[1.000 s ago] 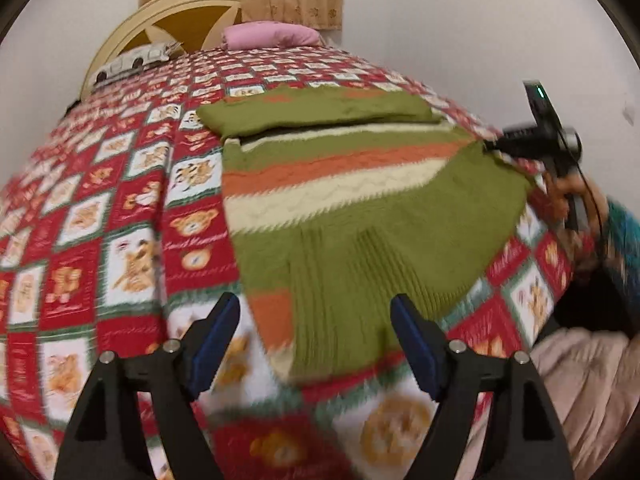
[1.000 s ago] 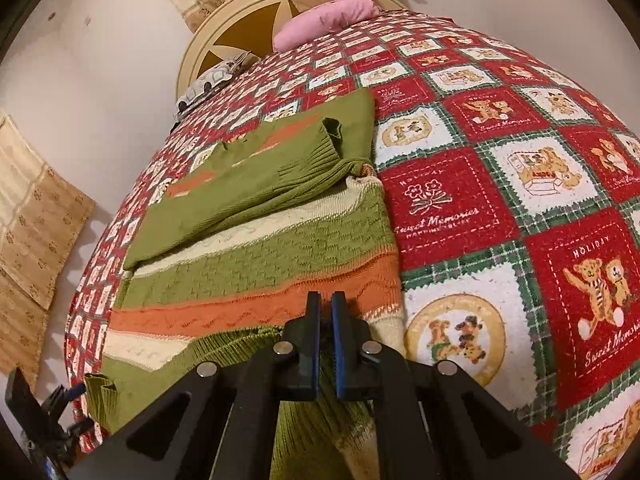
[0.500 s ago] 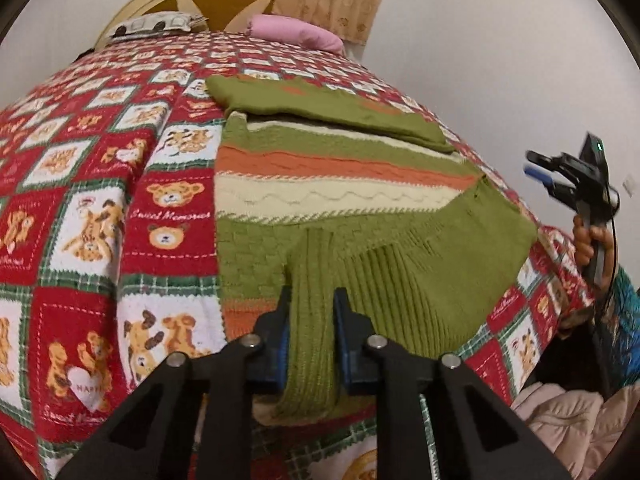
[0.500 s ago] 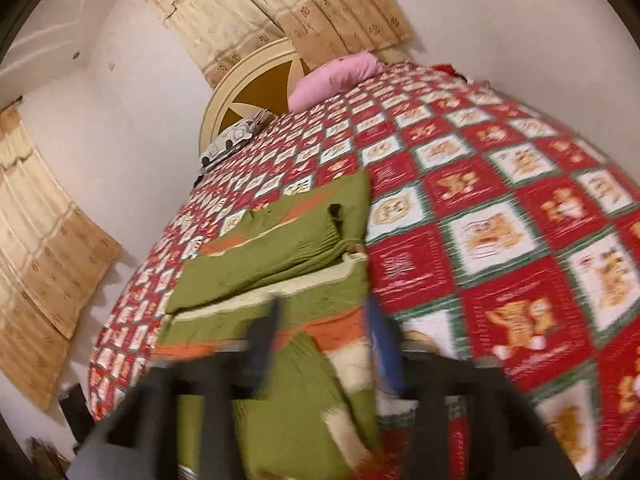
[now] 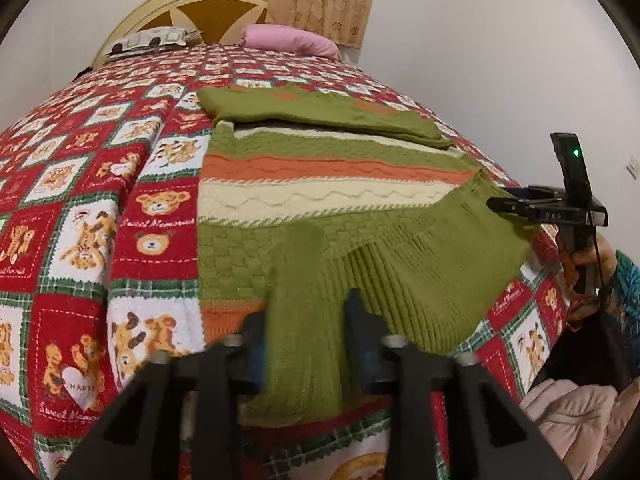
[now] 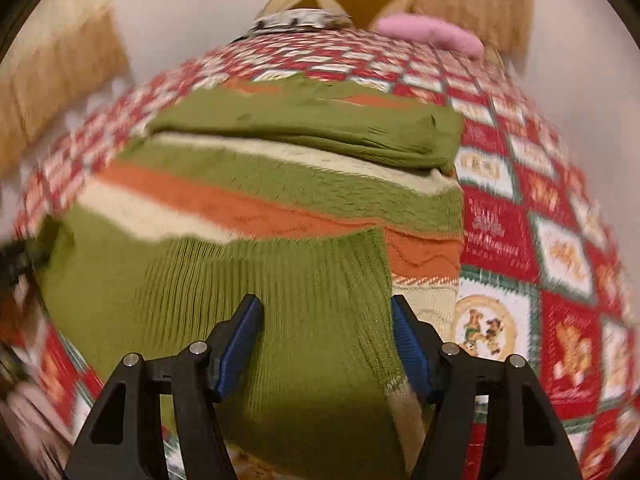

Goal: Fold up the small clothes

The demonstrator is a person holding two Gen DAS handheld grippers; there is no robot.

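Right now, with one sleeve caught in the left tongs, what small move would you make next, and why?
Probably lift the green sleeve a little and carry it inward over the striped sweater. The left tongs are closing on that sleeve, which hangs toward the quilt edge. The right tongs stand apart above the ribbed green part, closing, gripping nothing yet.

The bedspread (image 5: 80, 240) reads "Sweet Memories" beside a teddy-bear square.

left wrist: low, close, faces headboard (image 5: 188, 4) | right wrist: same | shared: sweater (image 5: 320, 184)
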